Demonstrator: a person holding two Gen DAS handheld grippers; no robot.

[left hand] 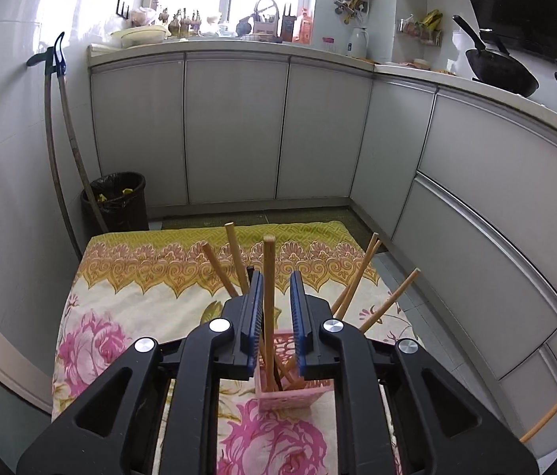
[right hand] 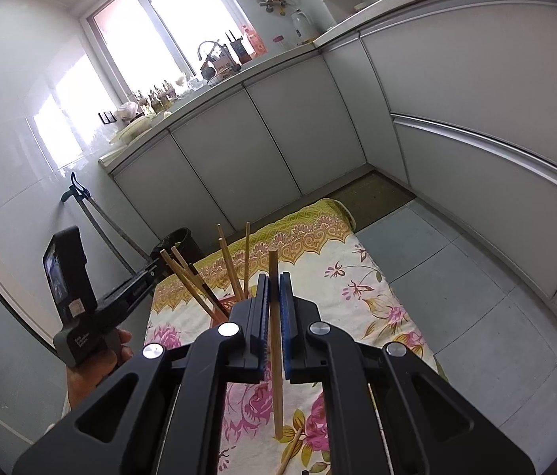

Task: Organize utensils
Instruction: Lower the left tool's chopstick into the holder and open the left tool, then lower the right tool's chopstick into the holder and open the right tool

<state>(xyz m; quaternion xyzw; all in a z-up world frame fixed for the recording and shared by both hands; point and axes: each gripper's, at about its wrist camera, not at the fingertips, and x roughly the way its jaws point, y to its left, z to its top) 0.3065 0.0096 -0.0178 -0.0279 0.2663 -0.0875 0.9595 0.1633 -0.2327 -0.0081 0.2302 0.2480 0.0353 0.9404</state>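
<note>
A pink openwork holder (left hand: 298, 396) stands on the flowered cloth with several wooden chopsticks (left hand: 235, 257) fanned out in it. My left gripper (left hand: 276, 277) hovers over it, open. One upright chopstick (left hand: 268, 261) passes between its blue pads, close to the left one, and its lower end is in the holder. My right gripper (right hand: 274, 277) is shut on another chopstick (right hand: 277, 396), held upright with its tip just above the cloth. In the right wrist view the holder (right hand: 225, 301) is mostly hidden behind the gripper. One more chopstick (right hand: 290, 451) lies on the cloth.
The flowered cloth (left hand: 120, 308) covers a small table with floor beyond its far and right edges. A black bin (left hand: 116, 202) and leaning poles (left hand: 57, 166) stand at the far left. Grey cabinets (left hand: 235, 126) run behind and to the right. A person's hand (right hand: 92, 372) grips the left tool.
</note>
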